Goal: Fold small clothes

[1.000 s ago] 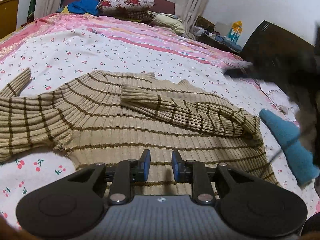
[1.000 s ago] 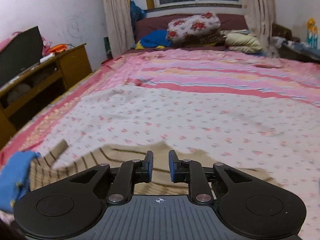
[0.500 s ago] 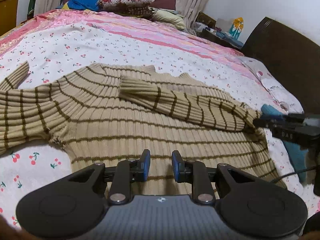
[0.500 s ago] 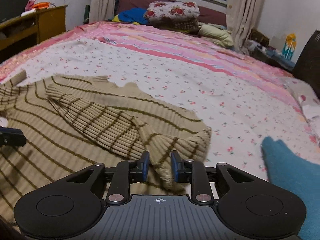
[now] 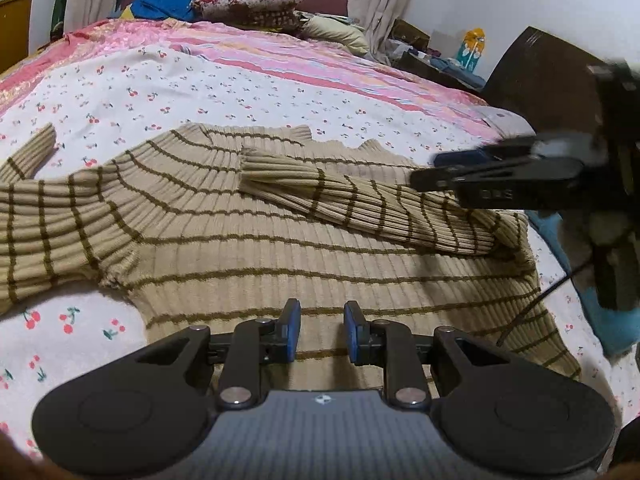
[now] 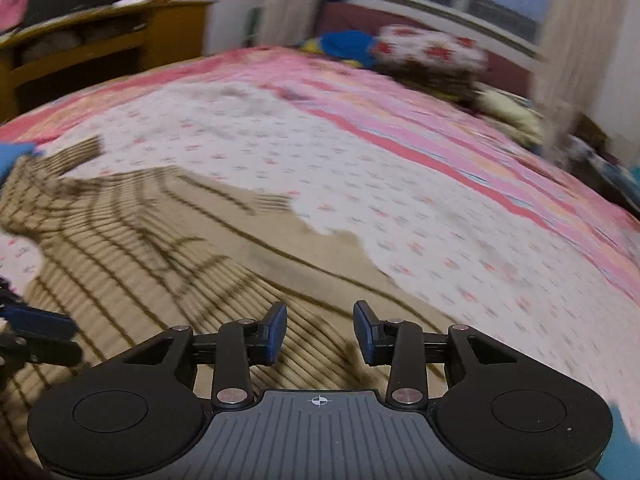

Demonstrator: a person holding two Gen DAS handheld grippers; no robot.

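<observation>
Bed [image 5: 132, 80] carries the striped sweater [image 5: 280, 248], frame centre. Left gripper [image 5: 318, 330] jaws narrowly apart, empty. Right gripper [image 6: 320, 330] jaws just been opening, nothing between.

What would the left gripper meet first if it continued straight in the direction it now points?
Most likely the striped sweater: its body lies flat on the bed just ahead of the left gripper, whose open jaws hold nothing. How far above the knit it hangs is unclear.
</observation>
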